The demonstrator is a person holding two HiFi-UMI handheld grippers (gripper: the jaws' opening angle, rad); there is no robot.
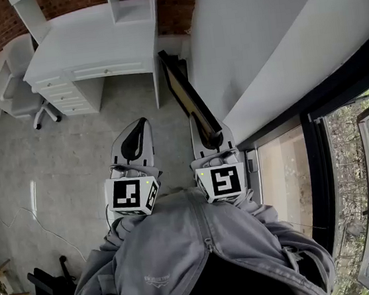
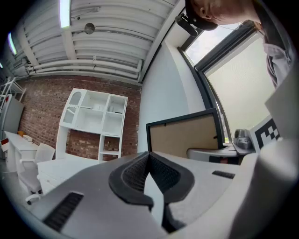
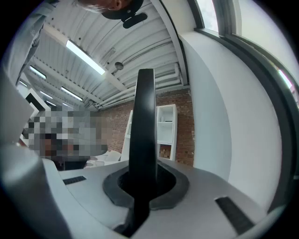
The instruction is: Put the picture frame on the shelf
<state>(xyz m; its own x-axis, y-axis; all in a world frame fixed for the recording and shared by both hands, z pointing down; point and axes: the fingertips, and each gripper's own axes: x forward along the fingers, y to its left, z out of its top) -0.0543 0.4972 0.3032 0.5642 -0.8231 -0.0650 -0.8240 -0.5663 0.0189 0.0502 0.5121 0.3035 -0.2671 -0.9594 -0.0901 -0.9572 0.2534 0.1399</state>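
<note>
Picture frame in right tongs; jacket print illegible.

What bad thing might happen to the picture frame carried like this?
Only the right gripper pinches the picture frame, at one edge, while the left gripper is shut and empty, so it may tip or slip. It sticks out far ahead beside the white wall, so its end might bump there.
</note>
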